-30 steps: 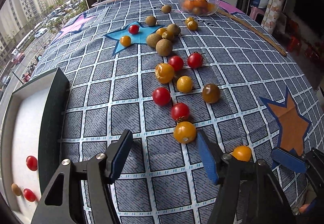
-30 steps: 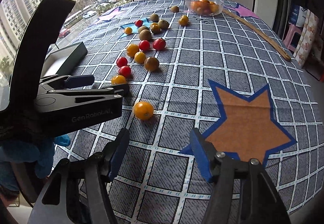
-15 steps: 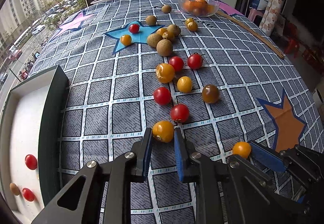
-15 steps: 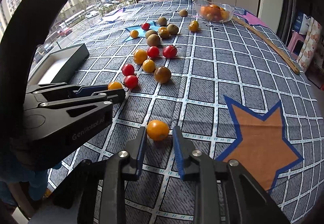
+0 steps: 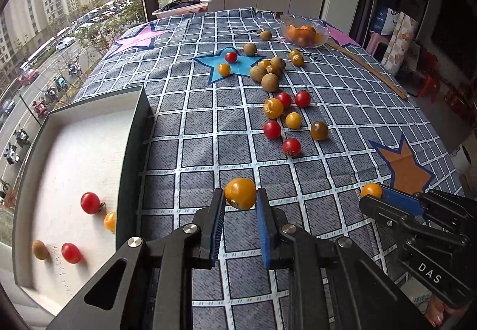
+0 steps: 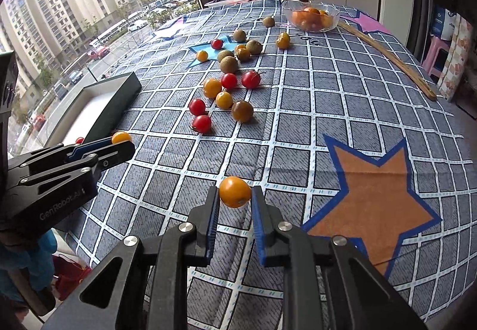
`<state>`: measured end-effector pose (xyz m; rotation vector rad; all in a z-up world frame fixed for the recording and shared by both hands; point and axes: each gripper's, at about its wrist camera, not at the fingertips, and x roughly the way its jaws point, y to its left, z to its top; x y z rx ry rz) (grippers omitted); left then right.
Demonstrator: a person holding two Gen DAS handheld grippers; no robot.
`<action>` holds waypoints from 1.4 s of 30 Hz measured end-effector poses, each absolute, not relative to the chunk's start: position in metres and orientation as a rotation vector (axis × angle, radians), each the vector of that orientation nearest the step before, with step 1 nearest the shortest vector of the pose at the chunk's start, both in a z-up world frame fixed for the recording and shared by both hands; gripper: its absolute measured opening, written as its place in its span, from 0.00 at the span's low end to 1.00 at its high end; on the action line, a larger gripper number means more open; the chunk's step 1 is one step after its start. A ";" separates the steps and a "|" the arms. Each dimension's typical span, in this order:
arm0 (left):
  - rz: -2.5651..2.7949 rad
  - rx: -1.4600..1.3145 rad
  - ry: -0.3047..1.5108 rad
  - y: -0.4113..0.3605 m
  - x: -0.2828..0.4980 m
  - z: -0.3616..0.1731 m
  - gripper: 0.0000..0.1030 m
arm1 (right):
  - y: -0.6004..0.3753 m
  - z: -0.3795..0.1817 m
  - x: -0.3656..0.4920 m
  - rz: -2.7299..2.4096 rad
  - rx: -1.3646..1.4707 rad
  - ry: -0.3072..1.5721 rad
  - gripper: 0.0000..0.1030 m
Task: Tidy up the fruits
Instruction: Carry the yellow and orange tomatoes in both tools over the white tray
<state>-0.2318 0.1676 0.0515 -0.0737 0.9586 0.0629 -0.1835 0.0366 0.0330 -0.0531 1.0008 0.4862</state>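
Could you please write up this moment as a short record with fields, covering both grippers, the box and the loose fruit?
left gripper: shut on a yellow tomato
right gripper: shut on an orange tomato
box: open, at the table's left edge; holds two red tomatoes, one yellow, one brownish fruit
loose fruit: red, yellow and brown pieces scattered mid-table on the checked cloth
glass bowl: far end, holds orange fruit
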 end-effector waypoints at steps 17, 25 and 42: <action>0.306 -0.133 0.881 0.281 -0.323 0.064 0.22 | 0.124 0.067 -0.212 0.664 -0.128 1.010 0.23; 0.399 -0.193 0.911 0.331 -0.349 0.043 0.22 | 0.195 0.069 -0.232 0.790 -0.203 1.027 0.23; 0.373 -0.184 0.992 0.345 -0.345 0.021 0.22 | 0.291 0.022 -0.229 0.872 -0.430 1.174 0.22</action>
